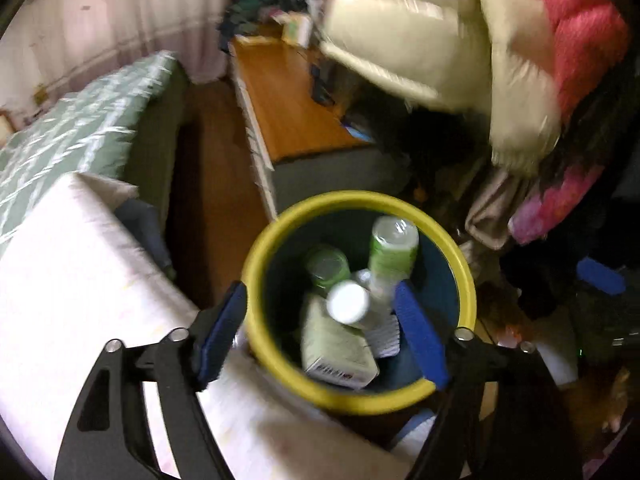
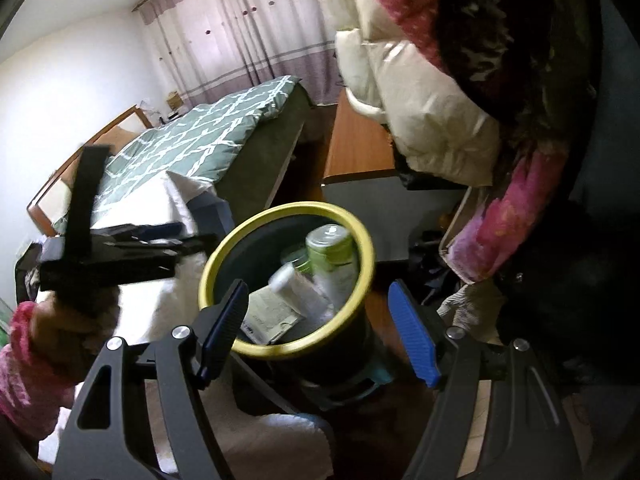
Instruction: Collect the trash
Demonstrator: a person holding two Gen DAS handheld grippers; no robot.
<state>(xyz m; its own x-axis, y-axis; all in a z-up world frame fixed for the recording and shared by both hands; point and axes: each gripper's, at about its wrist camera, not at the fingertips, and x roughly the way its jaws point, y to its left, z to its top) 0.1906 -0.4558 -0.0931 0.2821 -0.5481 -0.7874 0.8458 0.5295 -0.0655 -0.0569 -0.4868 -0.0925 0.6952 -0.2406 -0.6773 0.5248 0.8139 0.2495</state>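
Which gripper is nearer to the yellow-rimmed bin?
Left. The left gripper hangs open right over the bin, fingers straddling its mouth. The right gripper is open too, farther back and beside it.

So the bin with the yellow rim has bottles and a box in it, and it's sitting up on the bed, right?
Not quite. The bin does hold bottles and a box, but it isn't on the bed. The right wrist view shows it down on the floor, beside a white-covered surface, with the bed further back.
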